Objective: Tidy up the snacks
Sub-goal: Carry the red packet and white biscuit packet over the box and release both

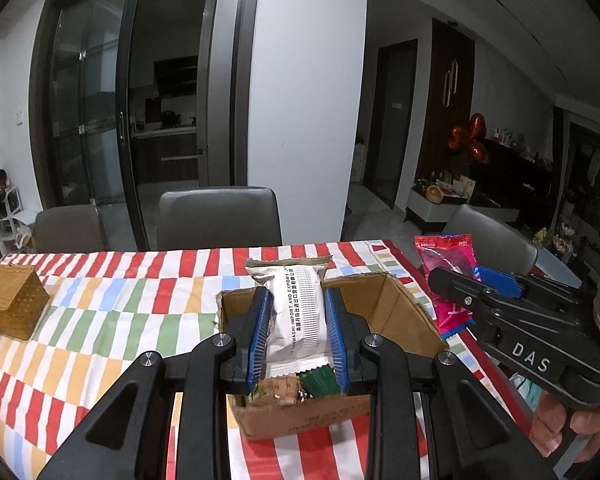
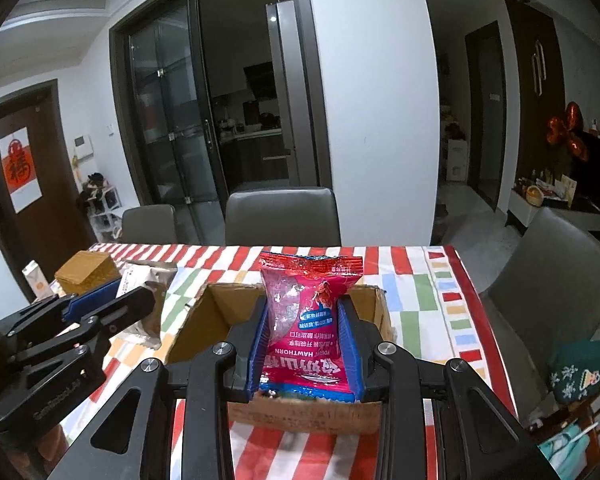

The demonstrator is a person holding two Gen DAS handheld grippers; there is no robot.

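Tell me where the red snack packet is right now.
The red packet is clamped in the right gripper, held above the open cardboard box; in the left wrist view it shows at right, beside the white packet.

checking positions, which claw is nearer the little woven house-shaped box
Left. The left claw, holding the white packet, is over the cardboard box, beside the woven box. The right claw is farther right.

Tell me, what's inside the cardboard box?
The cardboard box holds small wrapped snacks at its near end, some green. The white packet in the left gripper hides the middle.
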